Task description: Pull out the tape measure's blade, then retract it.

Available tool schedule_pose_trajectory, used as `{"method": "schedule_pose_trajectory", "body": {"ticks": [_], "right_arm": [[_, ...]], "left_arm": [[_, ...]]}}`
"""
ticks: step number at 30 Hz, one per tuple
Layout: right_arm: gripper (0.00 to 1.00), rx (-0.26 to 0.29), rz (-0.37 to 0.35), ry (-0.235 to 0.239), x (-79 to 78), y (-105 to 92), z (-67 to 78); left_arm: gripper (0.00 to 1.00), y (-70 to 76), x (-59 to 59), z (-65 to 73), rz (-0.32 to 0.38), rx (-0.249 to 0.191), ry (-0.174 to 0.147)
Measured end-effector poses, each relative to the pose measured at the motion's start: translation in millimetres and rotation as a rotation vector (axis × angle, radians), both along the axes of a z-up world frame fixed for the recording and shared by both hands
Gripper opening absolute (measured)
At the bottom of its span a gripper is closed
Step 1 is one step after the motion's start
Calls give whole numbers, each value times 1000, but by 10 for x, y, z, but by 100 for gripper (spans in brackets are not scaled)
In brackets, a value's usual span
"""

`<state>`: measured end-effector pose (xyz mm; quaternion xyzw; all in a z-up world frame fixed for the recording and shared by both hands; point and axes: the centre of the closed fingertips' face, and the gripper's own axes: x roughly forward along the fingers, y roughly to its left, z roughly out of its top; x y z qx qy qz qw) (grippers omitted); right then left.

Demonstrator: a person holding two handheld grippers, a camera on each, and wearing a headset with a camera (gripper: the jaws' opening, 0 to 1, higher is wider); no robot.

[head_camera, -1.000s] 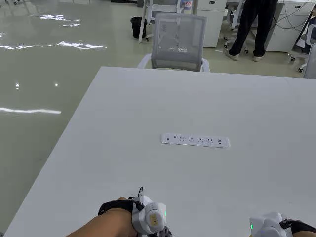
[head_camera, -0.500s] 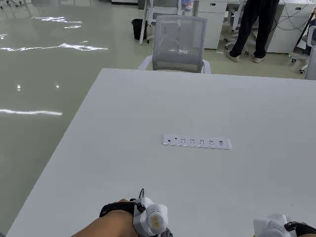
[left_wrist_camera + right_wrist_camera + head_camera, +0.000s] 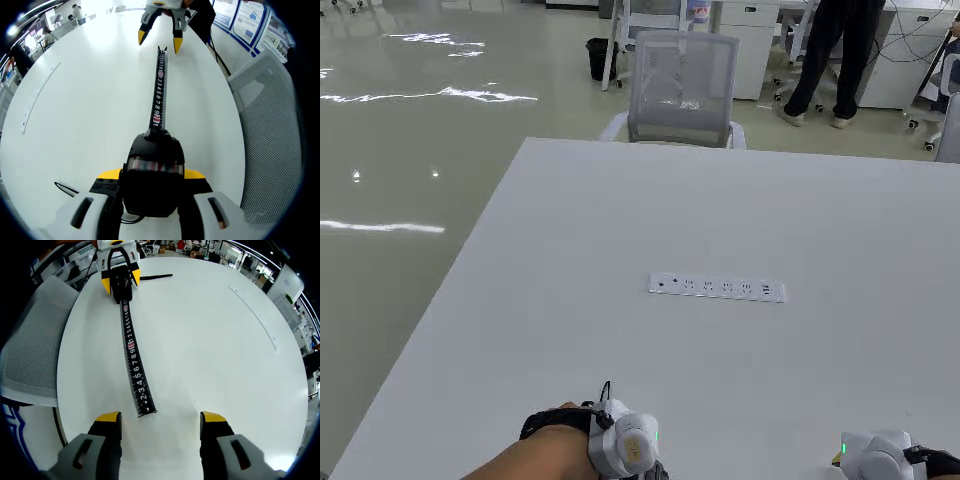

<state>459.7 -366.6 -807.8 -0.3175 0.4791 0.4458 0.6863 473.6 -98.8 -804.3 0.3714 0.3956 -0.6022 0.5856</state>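
Glossy floor (image 3: 410, 120) spreads on the left. The white table (image 3: 720, 200) carries a power strip (image 3: 717, 287) mid-surface, with a grey mesh chair (image 3: 682, 85) at its far edge and a person (image 3: 830, 50) standing far right. At the near edge the left gripper (image 3: 152, 174) clamps the black tape measure (image 3: 152, 162). Its blade (image 3: 159, 85) lies flat toward the right gripper (image 3: 161, 417), whose jaws stand wide, the hook end between the tips, ungripped. Compared with half a second ago, nothing on the table has shifted.
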Motion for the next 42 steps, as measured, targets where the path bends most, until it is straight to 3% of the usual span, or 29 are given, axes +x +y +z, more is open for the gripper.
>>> {"method": "schedule_pose_trajectory", "body": {"ticks": [5,9,12,18,21,24,36,40,42], "right_arm": [[78,9,-37,19,-36,-8,-14],[100,6,-73,6,-20,-49,-47],[100,17,-86,25,-64,-46,-50],[100,8,-92,14,-89,-92,-79],[100,5,-97,-7,-83,-89,-46],[100,57,-150,-69,35,-45,38],[100,113,-216,-102,34,15,58],[100,120,-231,-103,-2,28,46],[100,120,-233,-102,-24,29,34]], "left_arm": [[38,-1,2,-5,-1,1,0],[38,0,-1,-5,-2,1,-2],[38,1,-3,-4,-3,2,-2],[39,-1,0,-3,-2,-2,-3],[39,-1,0,-2,-1,-4,-3],[39,-7,3,-1,3,-13,-5],[39,-18,-7,14,5,-65,-8],[40,4,42,15,33,-70,-35],[47,34,85,30,59,-87,-45]]}}
